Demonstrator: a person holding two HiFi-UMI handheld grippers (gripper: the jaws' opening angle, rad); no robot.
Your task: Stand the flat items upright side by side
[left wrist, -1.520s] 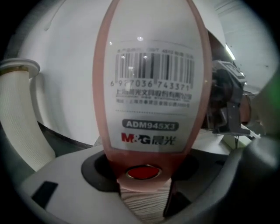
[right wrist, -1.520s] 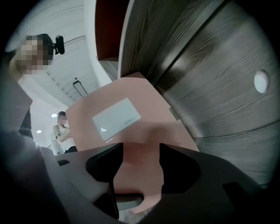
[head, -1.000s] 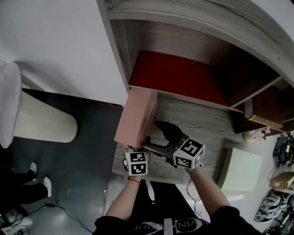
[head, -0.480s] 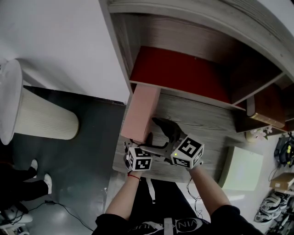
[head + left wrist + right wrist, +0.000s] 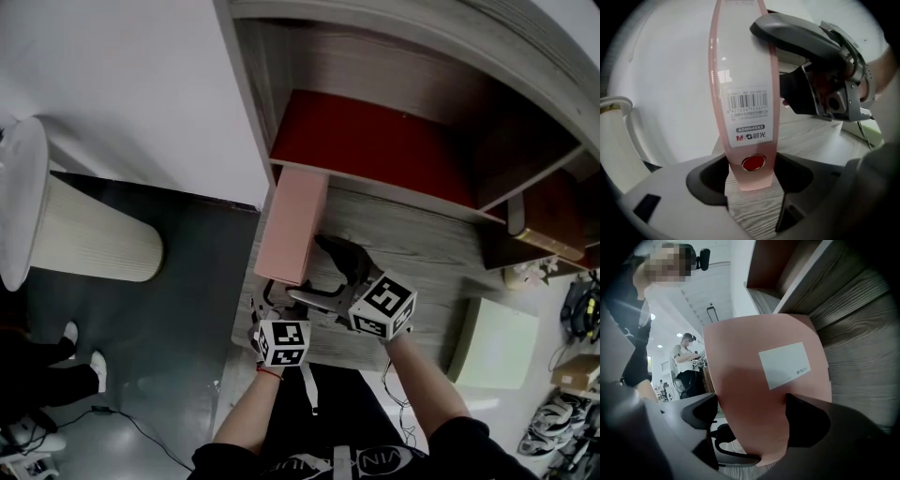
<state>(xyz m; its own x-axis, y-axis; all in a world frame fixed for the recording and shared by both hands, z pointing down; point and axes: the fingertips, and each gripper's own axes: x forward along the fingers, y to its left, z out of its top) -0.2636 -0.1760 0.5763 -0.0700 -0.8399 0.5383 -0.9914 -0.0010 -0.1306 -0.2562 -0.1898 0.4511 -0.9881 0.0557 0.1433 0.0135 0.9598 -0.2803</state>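
At the left edge of the wooden shelf (image 5: 422, 253), the pink file box (image 5: 292, 225) stands upright. The left gripper (image 5: 752, 173) clasps its spine. The right gripper (image 5: 750, 416) has just been opening, wide around its corner. To the right, bare board.

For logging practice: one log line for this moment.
left tool: shut on pink folder; right tool: jaws just opened, astride folder; folder: upright

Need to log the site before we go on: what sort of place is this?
Probably an office or lab workroom. A grey wood-grain shelving unit carries a pink plastic box file with a barcode label, and people stand at equipment in the background.
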